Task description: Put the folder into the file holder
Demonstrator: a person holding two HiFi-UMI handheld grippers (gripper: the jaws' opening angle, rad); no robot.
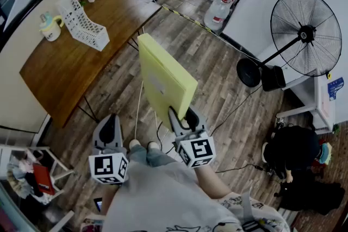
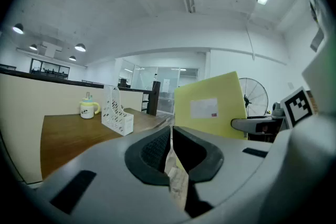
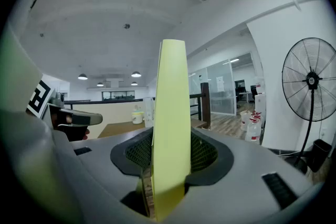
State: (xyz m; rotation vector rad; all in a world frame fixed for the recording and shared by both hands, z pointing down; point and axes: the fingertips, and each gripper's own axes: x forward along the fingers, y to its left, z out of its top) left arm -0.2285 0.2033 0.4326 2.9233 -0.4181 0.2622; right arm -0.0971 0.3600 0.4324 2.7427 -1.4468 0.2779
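The left gripper (image 1: 111, 118) and right gripper (image 1: 182, 115) are grey with black-padded jaws and black-and-white marker cubes (image 1: 109, 167). The person wears a pale printed shirt (image 1: 157, 198) and jeans (image 1: 148, 156).

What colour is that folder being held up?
Pale yellow folder, with a white label; clearest in the left gripper view.

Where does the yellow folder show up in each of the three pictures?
Head view: the folder is at centre, standing up from the right gripper.
Left gripper view: the folder is right of centre, labelled face showing.
Right gripper view: the folder is dead centre, edge-on between the jaws.
Shared landmark: the fan, right of the folder in every view.
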